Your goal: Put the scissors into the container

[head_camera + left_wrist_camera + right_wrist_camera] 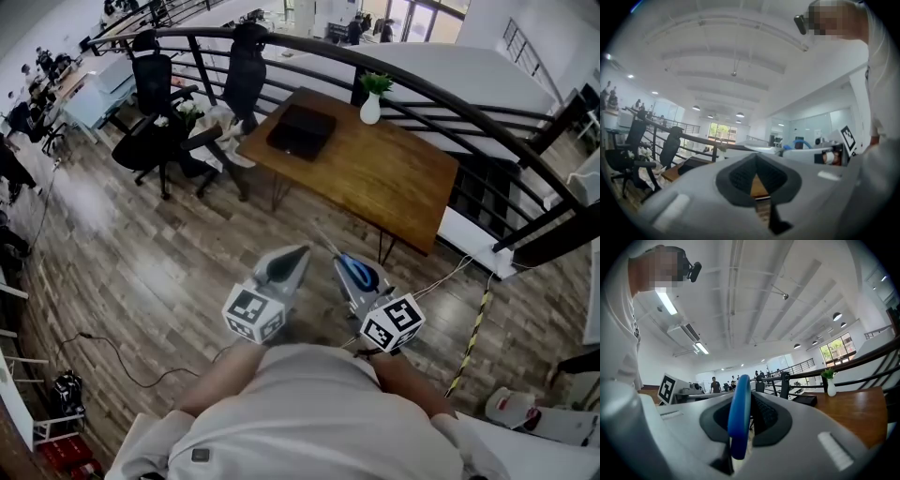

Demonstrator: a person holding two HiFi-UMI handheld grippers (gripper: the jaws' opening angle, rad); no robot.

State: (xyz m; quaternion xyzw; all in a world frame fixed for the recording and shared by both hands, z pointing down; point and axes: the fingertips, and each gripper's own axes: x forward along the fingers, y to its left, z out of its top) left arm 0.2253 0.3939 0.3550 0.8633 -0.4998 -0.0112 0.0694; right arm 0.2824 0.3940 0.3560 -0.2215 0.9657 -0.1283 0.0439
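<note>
Close to the person's chest, the left gripper (296,255) points forward, its jaws pressed together with nothing between them. Just beside it, at its 3 o'clock, the right gripper (341,262) is clamped on the blue handle of the scissors (358,273). Farther off at 12 o'clock, a wooden table (394,178) carries a flat black container (300,131), with a white vase (370,108) at the container's 2 o'clock

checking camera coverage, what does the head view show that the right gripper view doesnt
Only the head view: the yellow-black striped strip and the black cable on the floor. Only the right gripper view: the ceiling lights. Both: the right claw shut on the blue-handled scissors, the wooden table and the white vase.
</note>
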